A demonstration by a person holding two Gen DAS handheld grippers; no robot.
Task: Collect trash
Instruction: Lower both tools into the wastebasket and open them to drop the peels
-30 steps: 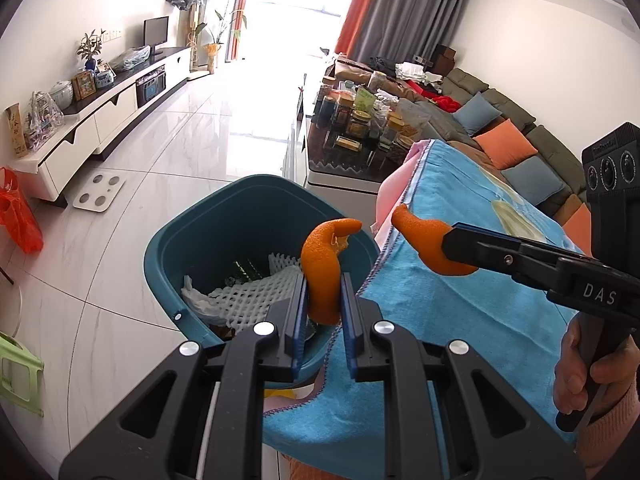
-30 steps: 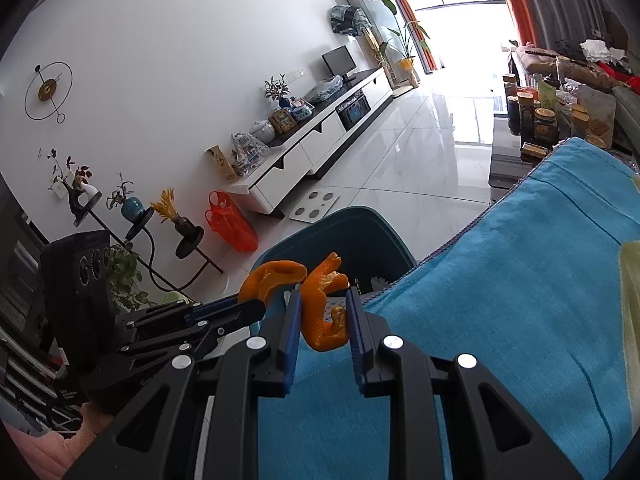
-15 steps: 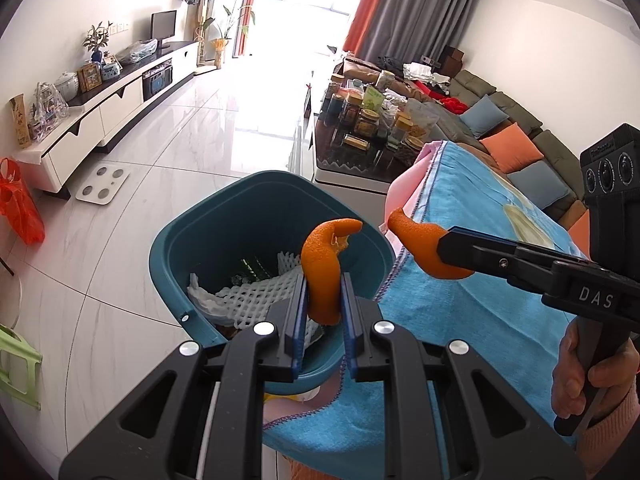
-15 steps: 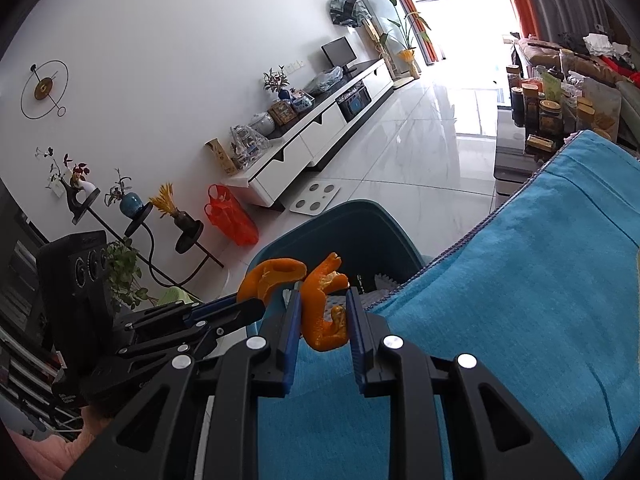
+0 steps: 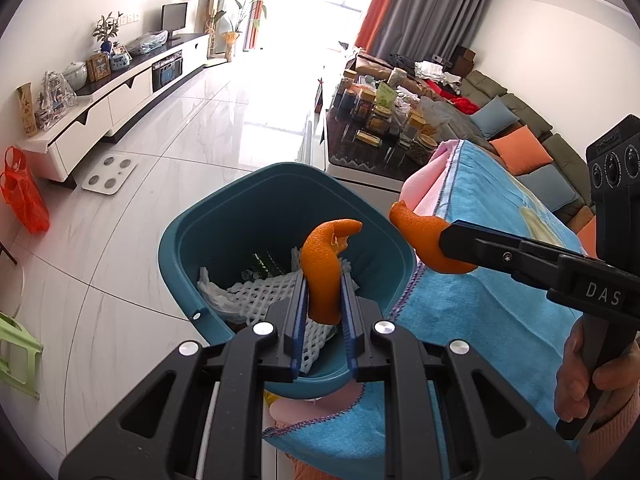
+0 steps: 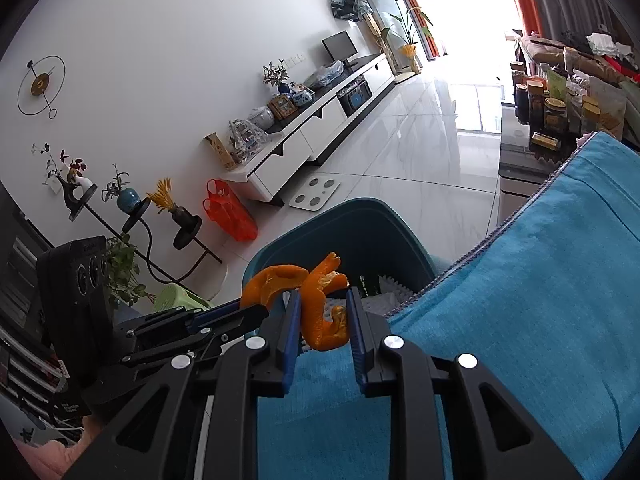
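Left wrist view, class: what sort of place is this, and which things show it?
Probably a home living room: a long grey sofa with orange and blue cushions, a low white TV cabinet, and grey and orange window curtains.

2 orange peel bits + teal bin. Left peel piece [image 5: 324,276]: curled strip, upright at frame centre, top hooks to the right, pale pith on its inner edge, lower end pinched between blue pads, over bin opening. Right peel piece [image 5: 428,244]: fatter curl, centre-right, pointed tip up-left, at the blue cloth's edge just beside the bin rim. Teal bin [image 5: 180,240]: rounded-square, open top, lower centre on white tile floor; inside, white foam net [image 5: 256,296] + crumpled white paper.
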